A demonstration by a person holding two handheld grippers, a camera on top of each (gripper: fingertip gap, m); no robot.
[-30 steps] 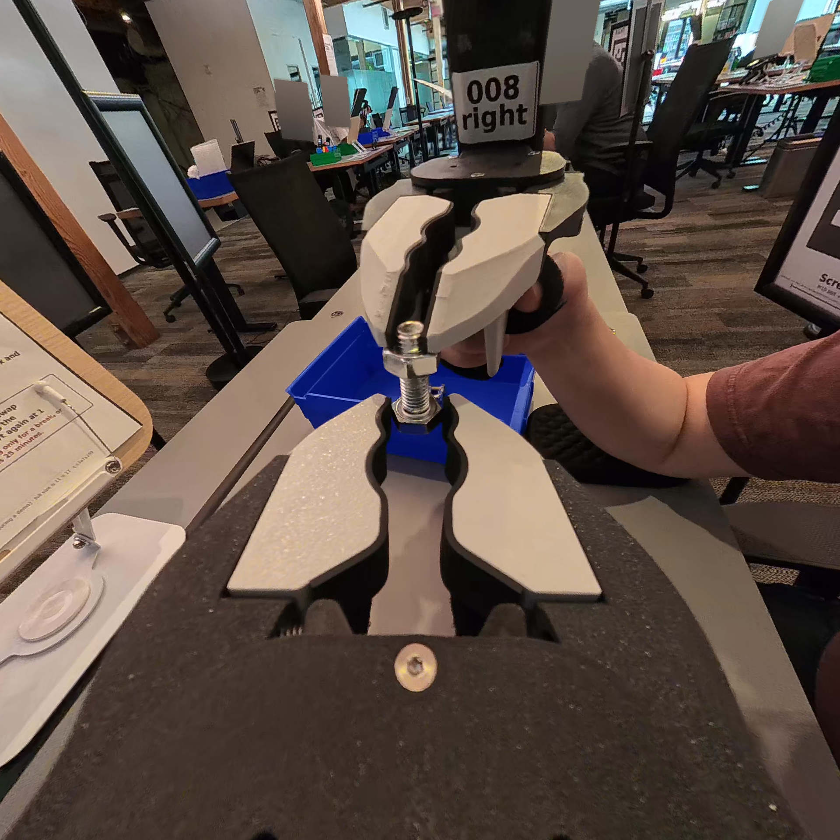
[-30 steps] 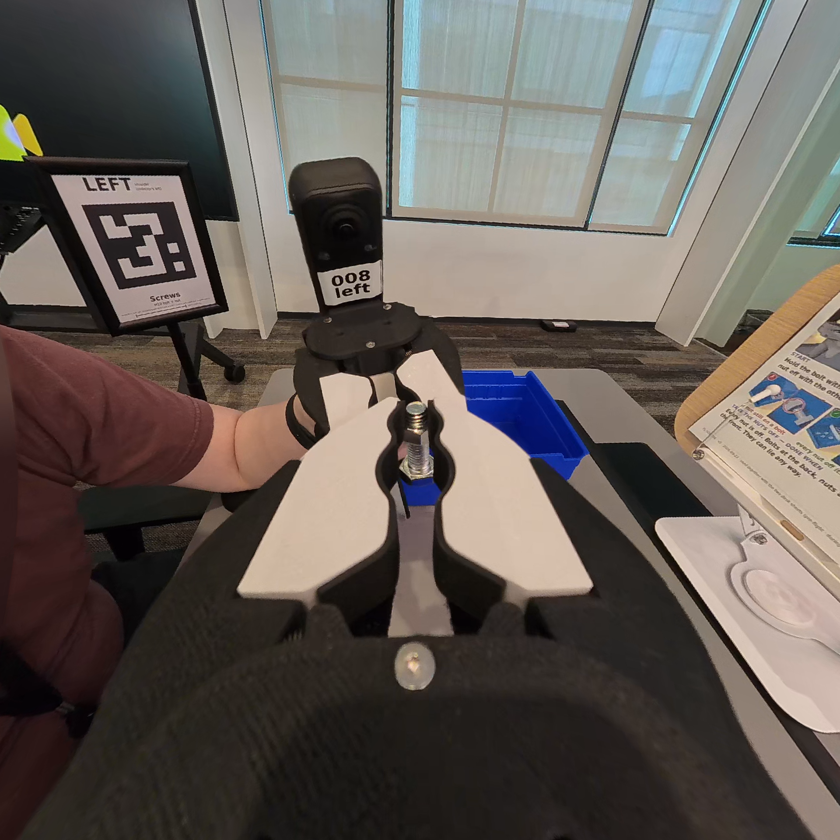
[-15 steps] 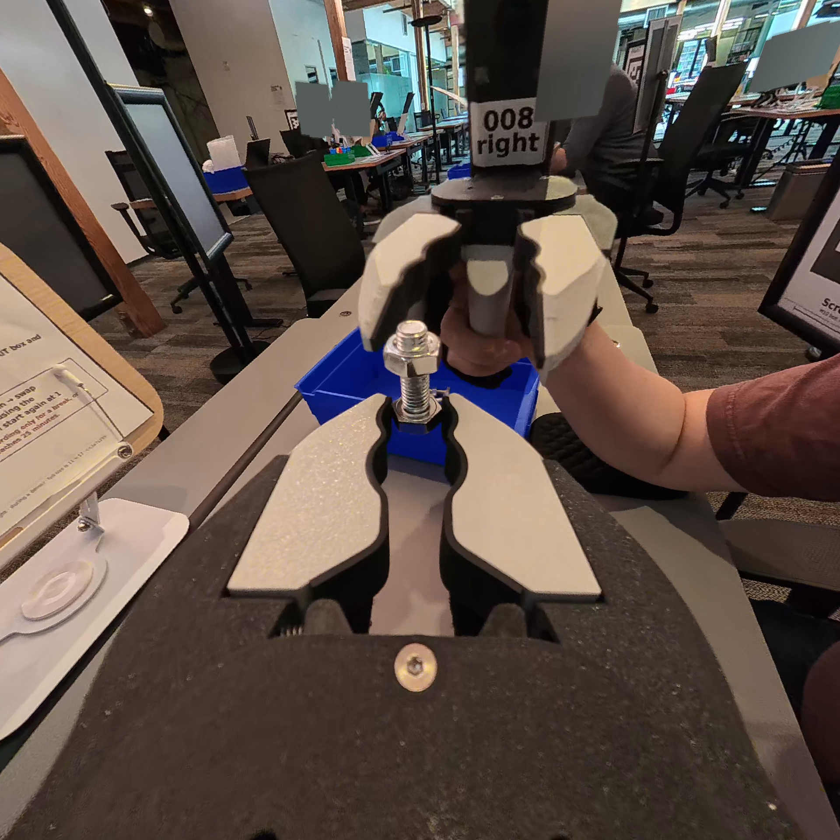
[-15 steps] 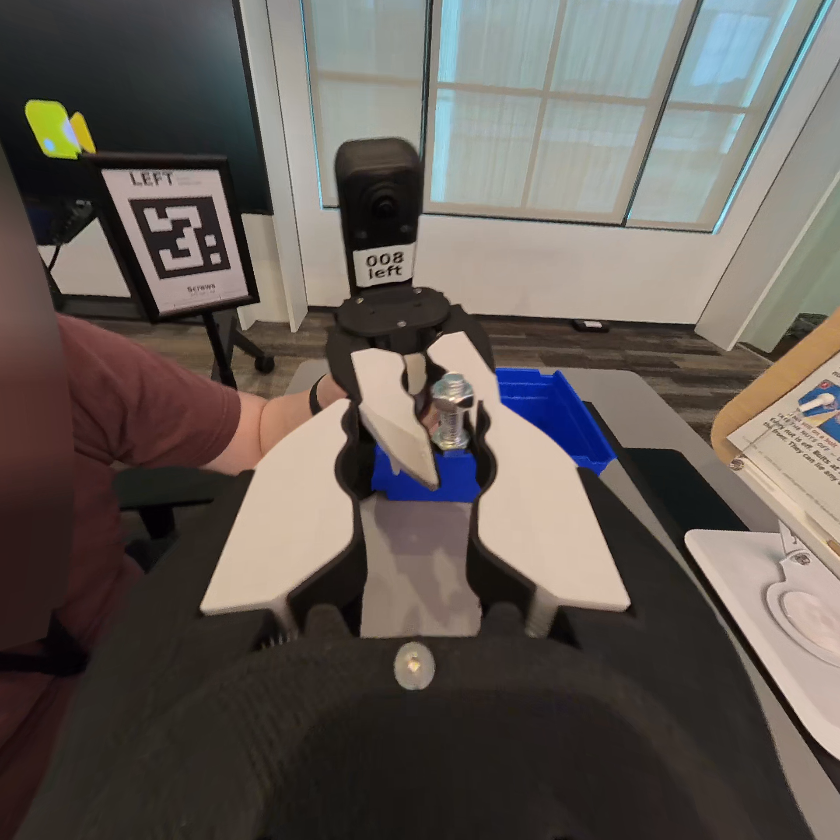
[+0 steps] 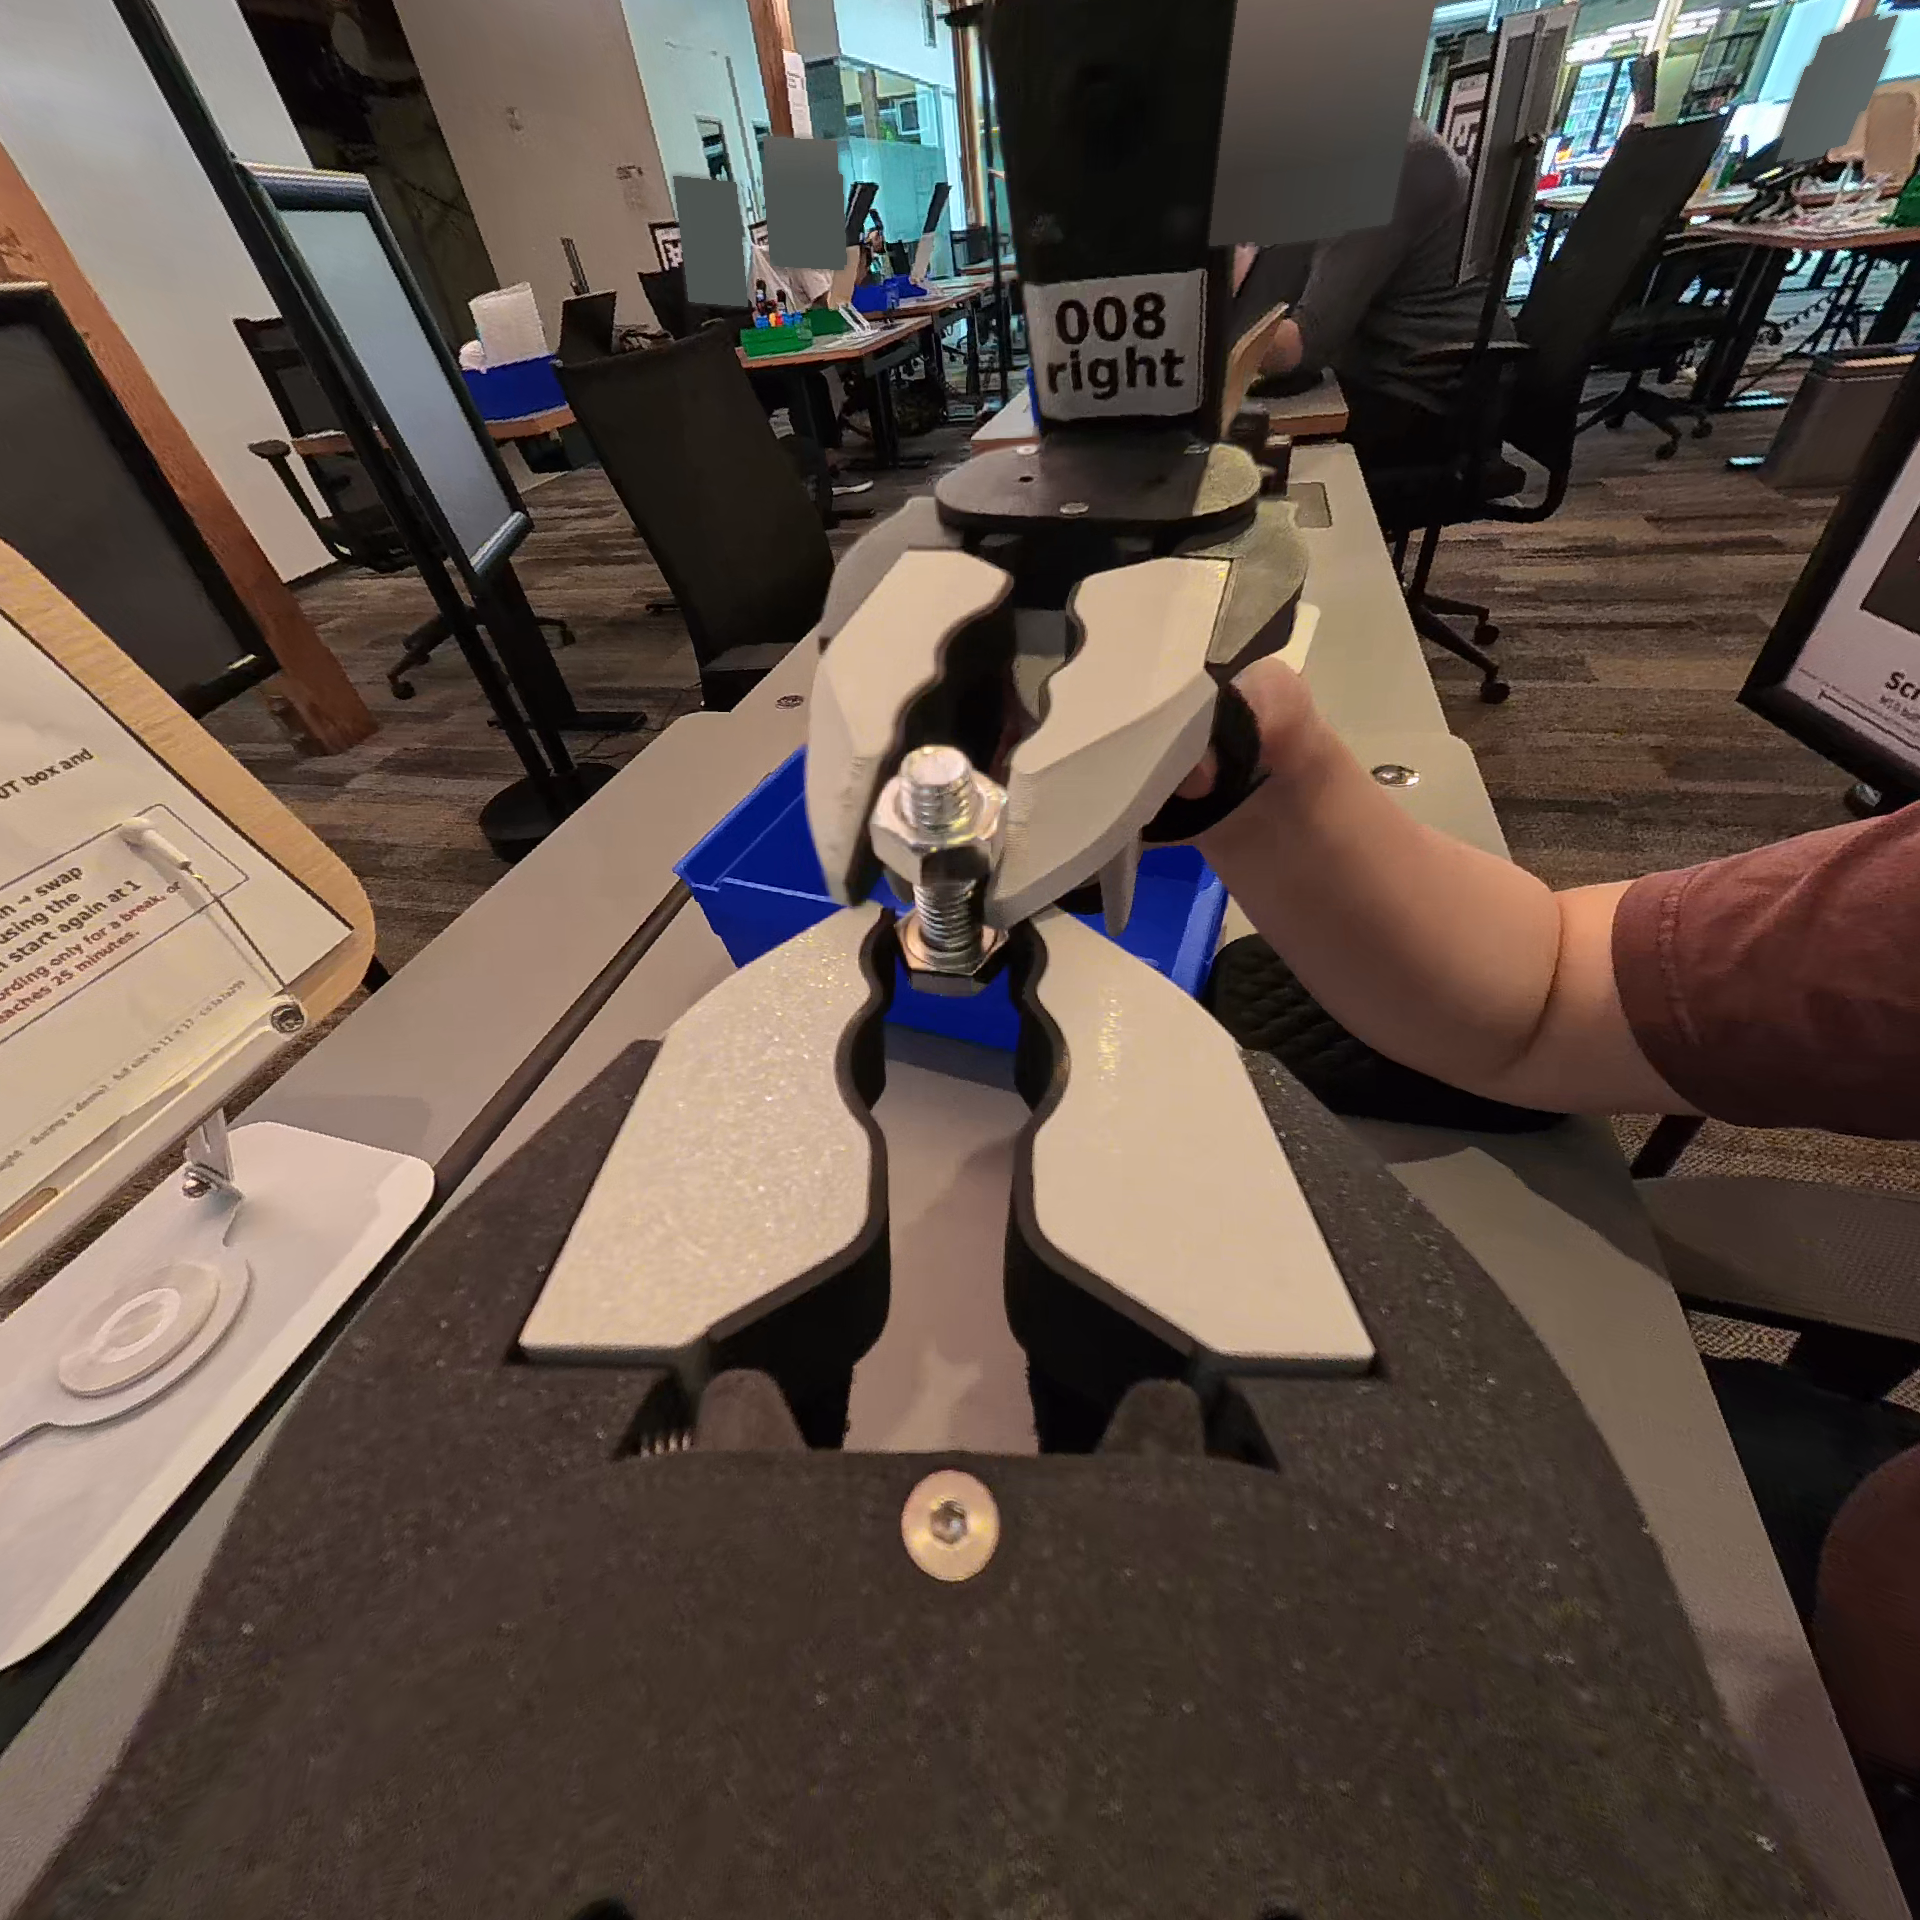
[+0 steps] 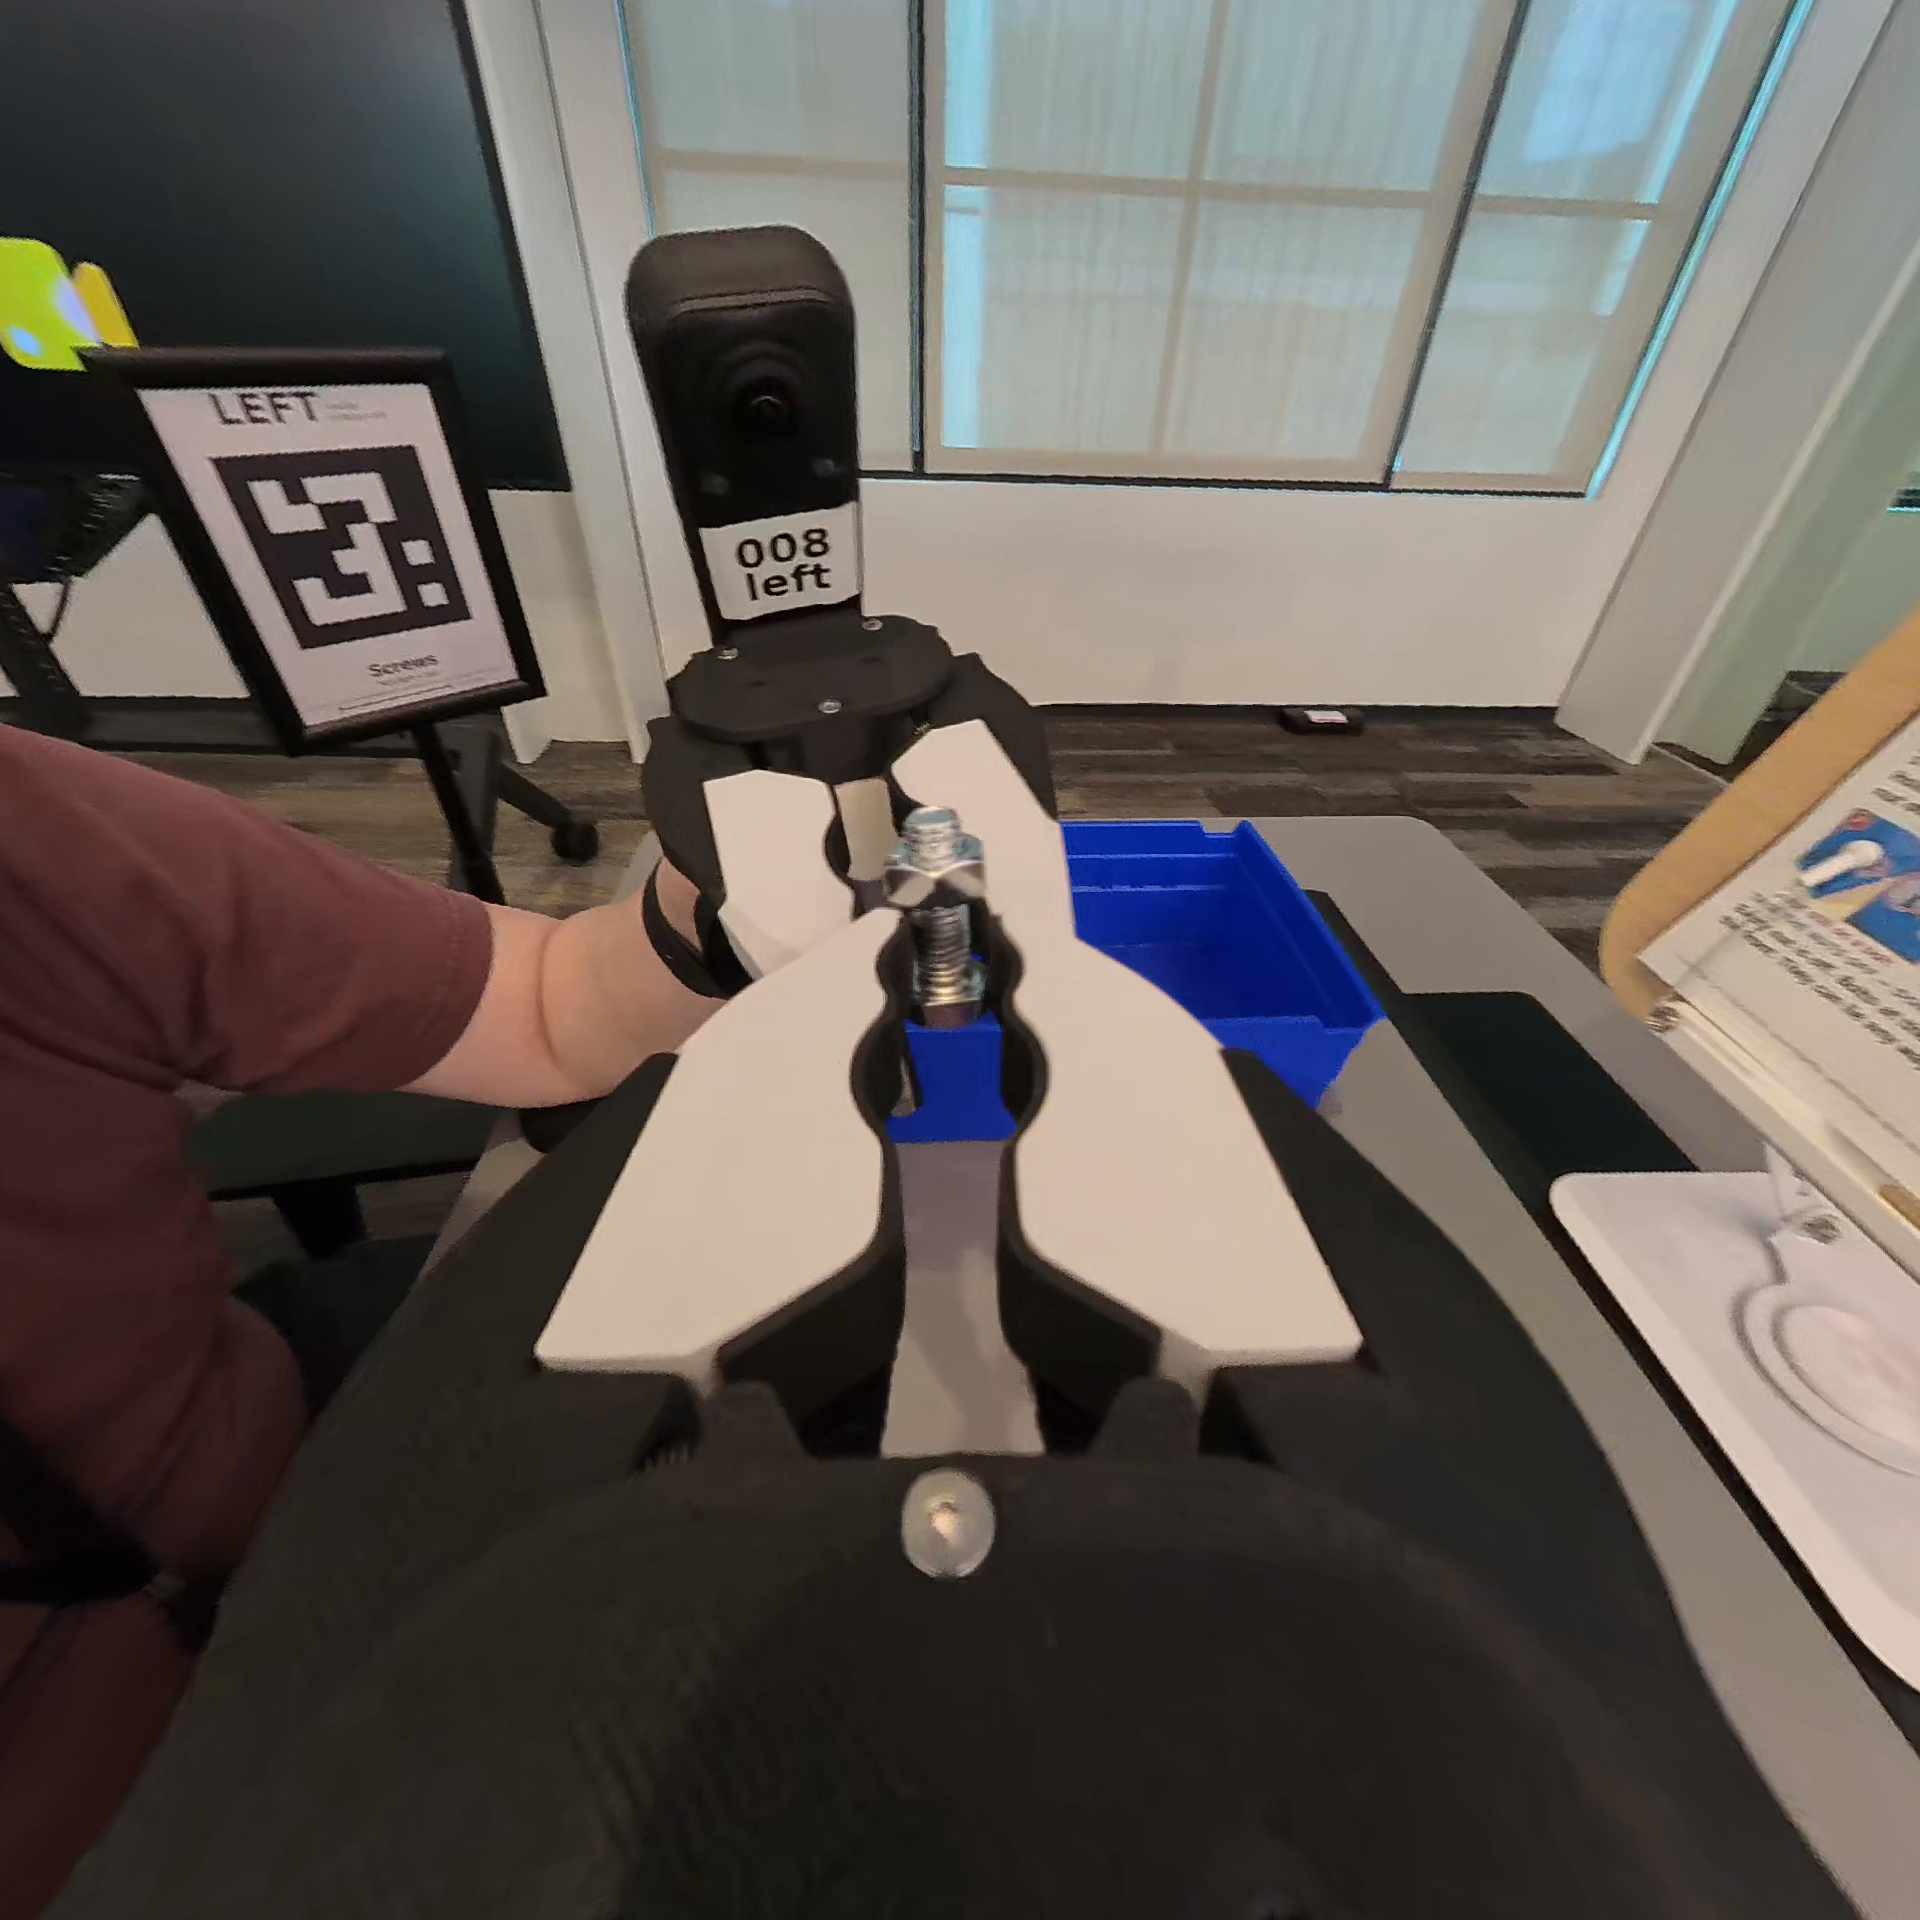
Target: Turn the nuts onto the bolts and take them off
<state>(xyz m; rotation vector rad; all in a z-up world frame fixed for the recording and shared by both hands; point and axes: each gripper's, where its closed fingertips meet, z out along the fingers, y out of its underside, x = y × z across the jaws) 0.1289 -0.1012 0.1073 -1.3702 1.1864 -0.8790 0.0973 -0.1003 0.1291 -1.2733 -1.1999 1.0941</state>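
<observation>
Jaws of the left gripper [image 5: 948,961] are seen drawn narrow around the hexagonal head at the base of a bolt [image 5: 940,914], which is held upright with its threaded shank pointing up. On that shank, close to the top, a silver nut [image 5: 937,831] is seated, with a few threads showing above it. From the opposite side the right gripper [image 5: 925,862] is brought in, and its jaws are pressed against the flats of the nut, one on each side. In the right wrist view the same grip is shown: the right gripper [image 6: 940,914] is closed about the nut [image 6: 932,871], while the bolt [image 6: 940,971] stands in front of the left gripper [image 6: 914,883], whose pale fingers [image 6: 764,873] are seen beyond it.

Both tools are held above the grey counter [image 5: 582,935], near its middle. Behind the bolt a blue bin [image 6: 1195,945] rests on the counter. At one counter edge a white stand base [image 5: 156,1340] is placed, carrying a tilted instruction sheet [image 5: 94,904].
</observation>
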